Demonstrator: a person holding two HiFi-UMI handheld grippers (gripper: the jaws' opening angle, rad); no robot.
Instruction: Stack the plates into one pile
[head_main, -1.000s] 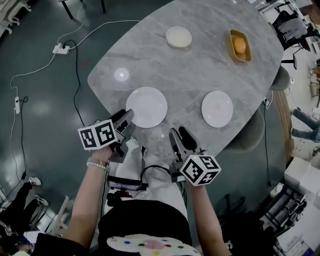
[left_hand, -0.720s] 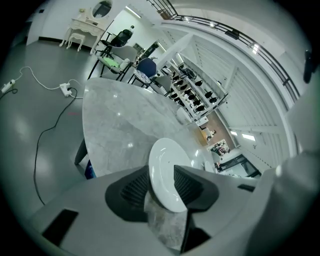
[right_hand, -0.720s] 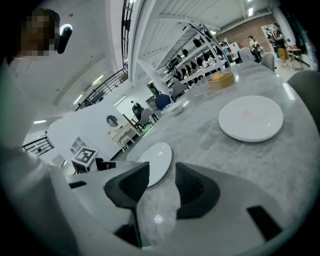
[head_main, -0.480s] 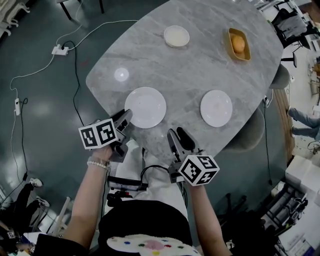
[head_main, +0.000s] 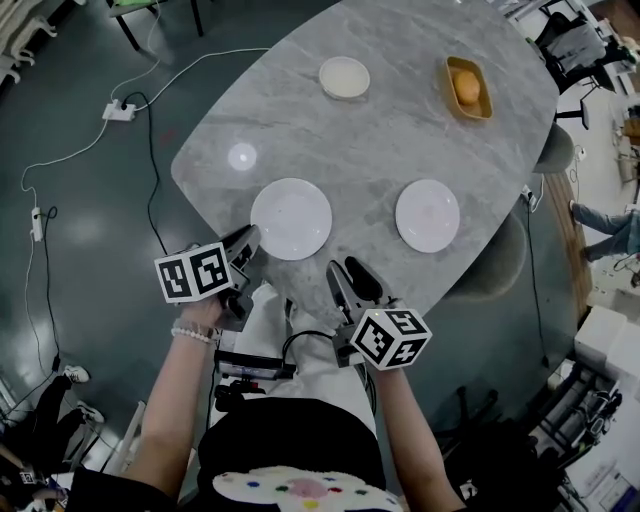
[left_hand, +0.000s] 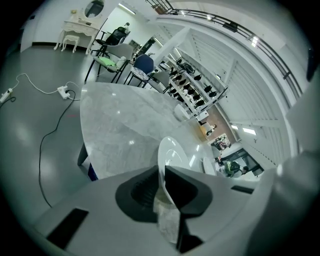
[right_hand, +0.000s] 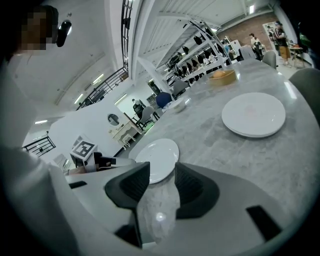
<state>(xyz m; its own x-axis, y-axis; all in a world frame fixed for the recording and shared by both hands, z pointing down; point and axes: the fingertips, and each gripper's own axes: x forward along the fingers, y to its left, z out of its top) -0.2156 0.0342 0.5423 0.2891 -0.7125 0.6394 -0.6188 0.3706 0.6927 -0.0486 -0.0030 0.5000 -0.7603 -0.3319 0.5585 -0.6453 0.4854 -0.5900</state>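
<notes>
Head view: high above the marble table (head_main: 330, 130), looking steeply down, most of the top in frame. Left gripper view: low at the table edge, very close, facing along its jaws over the near plate (left_hand: 172, 152). Right gripper view: low, slightly further back, facing across the top. All three share that plate; the head and right gripper views also share the far plate (right_hand: 253, 114).

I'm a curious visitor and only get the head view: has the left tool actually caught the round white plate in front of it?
Observer: Yes. The left gripper view shows the left tool: its jaws have just been closing and now pinch the rim of that round white plate.
Visitor: And the other one?
Observer: The right gripper view shows the right tool with its jaws apart and only bare grey marble table between them.
</notes>
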